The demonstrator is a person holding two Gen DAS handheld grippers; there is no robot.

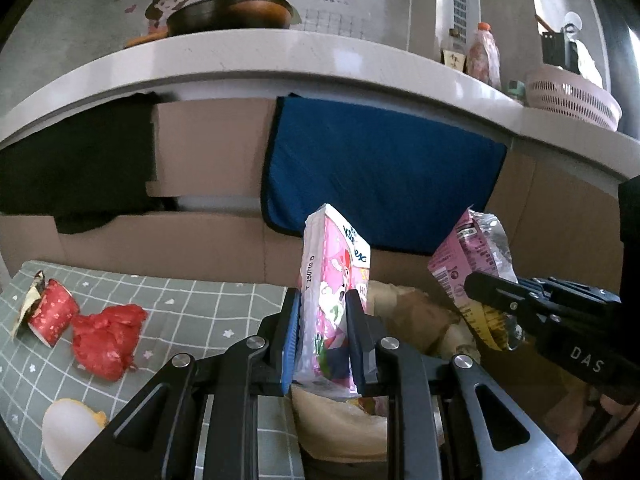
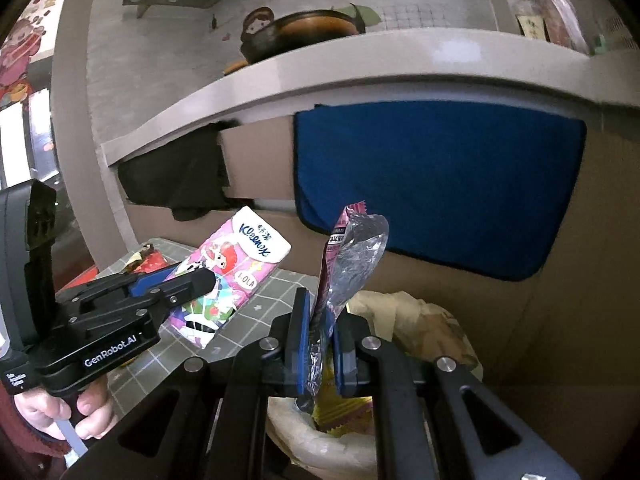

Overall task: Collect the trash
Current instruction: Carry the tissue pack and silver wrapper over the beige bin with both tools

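Left tool [image 1: 323, 332] clamps pink Kleenex tissue pack [image 1: 334, 280]; right tool [image 2: 322, 340] pinched tight on pink-silver foil wrapper [image 2: 352, 256]. Both above beige bag-lined bin [image 2: 420, 316] beside tabletop [image 1: 180, 300] edge. Judgement: centre over opening, then release.

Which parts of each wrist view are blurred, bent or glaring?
Left wrist view: the white counter edge bows strongly from fisheye, the blue cloth is slightly smeared, the tissue pack stays readable. Right wrist view: same bowing, window glare at far left, the crinkled foil wrapper glints.
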